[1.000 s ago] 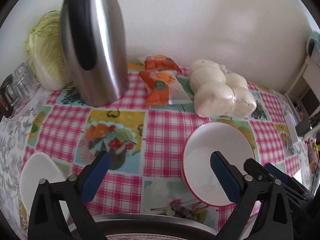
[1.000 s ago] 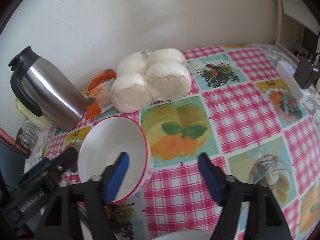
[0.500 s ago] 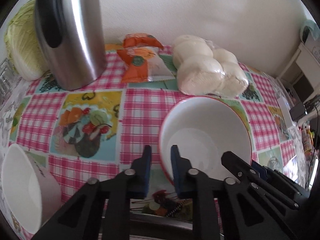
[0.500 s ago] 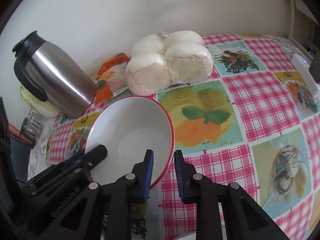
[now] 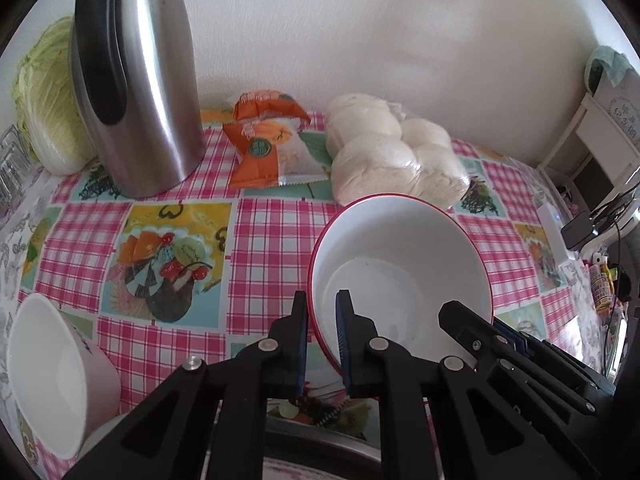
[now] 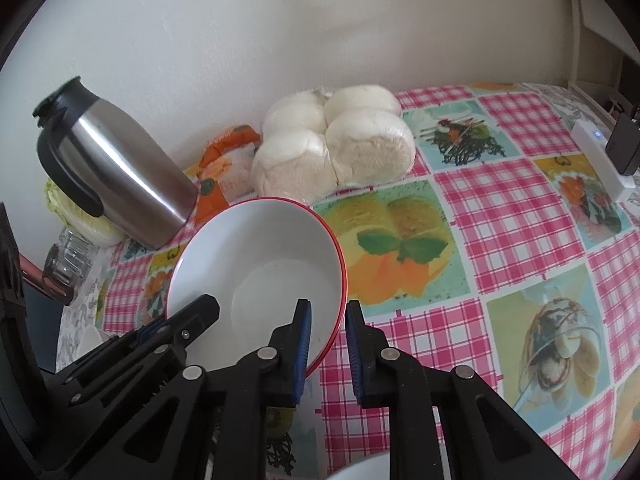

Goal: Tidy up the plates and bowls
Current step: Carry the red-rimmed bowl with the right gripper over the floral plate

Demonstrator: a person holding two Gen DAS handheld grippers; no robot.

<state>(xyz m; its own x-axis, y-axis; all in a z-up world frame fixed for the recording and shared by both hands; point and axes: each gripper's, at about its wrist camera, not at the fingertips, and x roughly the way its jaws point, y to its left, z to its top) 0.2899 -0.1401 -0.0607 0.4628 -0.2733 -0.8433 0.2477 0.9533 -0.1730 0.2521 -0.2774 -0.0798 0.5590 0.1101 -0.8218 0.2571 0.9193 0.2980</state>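
Left wrist view, red-rimmed white bowl (image 5: pixel 400 264) pinched at its rim by left gripper (image 5: pixel 322 344) jaws, opposite rim squeezed by right gripper (image 6: pixel 328 354) jaws just closing, checked table (image 5: pixel 264 232) underneath.

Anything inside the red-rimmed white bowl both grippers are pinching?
Nothing visible: the red-rimmed white bowl shows a bare white floor and walls. The left gripper and right gripper cover parts of the near wall, so those strips cannot be checked.

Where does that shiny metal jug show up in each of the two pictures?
Left wrist view: the metal jug stands upright at upper left, large.
Right wrist view: the jug sits at far left, leaning, smaller.
Shared landmark: the bag of white buns to its right.
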